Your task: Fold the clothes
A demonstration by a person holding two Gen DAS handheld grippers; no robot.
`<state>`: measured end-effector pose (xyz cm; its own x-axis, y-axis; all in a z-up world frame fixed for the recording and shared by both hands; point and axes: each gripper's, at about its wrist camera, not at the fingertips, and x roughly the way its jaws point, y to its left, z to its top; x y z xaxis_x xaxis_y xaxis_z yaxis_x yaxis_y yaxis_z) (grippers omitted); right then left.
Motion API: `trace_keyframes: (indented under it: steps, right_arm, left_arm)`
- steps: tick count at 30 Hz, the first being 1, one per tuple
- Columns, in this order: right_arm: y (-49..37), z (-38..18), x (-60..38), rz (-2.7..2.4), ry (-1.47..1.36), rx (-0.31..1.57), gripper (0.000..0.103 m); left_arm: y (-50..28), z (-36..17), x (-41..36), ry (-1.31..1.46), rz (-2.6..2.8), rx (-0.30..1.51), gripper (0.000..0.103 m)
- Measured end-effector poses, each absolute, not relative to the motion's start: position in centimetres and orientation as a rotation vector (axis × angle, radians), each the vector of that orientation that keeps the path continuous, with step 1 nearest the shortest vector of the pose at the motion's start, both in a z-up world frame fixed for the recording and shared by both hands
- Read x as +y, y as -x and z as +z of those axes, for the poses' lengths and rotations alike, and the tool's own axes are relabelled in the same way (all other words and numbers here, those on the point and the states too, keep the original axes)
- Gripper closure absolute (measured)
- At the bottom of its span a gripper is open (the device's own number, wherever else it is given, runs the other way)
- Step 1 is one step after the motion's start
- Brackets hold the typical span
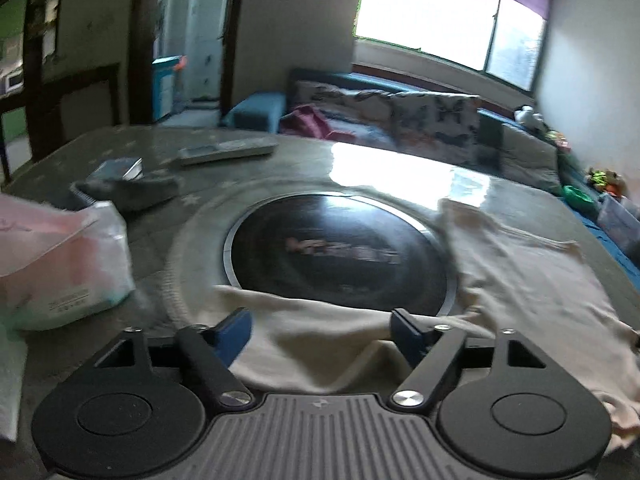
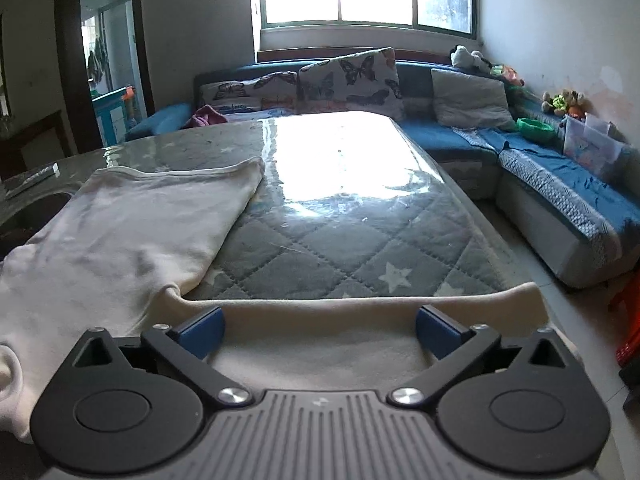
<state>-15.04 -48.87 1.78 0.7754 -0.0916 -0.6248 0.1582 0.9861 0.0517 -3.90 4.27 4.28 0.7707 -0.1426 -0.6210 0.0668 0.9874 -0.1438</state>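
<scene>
A cream long-sleeved garment (image 2: 132, 236) lies spread on the quilted grey table (image 2: 340, 248). In the right wrist view its body runs away at the left and one sleeve (image 2: 320, 320) lies straight across under my right gripper (image 2: 320, 330), which is open with its blue pads over the cloth. In the left wrist view the garment (image 1: 532, 280) spreads to the right, and a part of it (image 1: 320, 344) lies between the blue pads of my left gripper (image 1: 324, 332), which is open just above it.
A round black hotplate (image 1: 340, 248) is set into the table beyond the left gripper. A tissue pack (image 1: 68, 264) stands at the left, with a grey cloth (image 1: 140, 192), a small tin (image 1: 120, 170) and a remote (image 1: 228, 150) behind. A blue sofa (image 2: 560, 184) wraps the far and right sides.
</scene>
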Motion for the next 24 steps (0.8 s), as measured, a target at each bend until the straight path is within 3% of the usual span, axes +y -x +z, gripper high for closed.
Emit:
trace_keyframes:
  steps: [7, 13, 24]
  right_arm:
    - [14.8, 1.6, -48.8, -0.141, -0.093, 0.683, 0.0]
    - [14.7, 1.5, -48.7, -0.142, -0.087, 0.685, 0.0]
    - [14.8, 1.5, -48.8, -0.142, -0.088, 0.685, 0.0]
  left_arm:
    - [1.3, 2.7, 6.1, 0.11, -0.103, 0.755, 0.058]
    - [-0.8, 2.2, 5.5, 0.003, -0.109, 0.772, 0.068]
    - [-5.4, 1.7, 3.2, -0.205, -0.121, 0.733, 0.067]
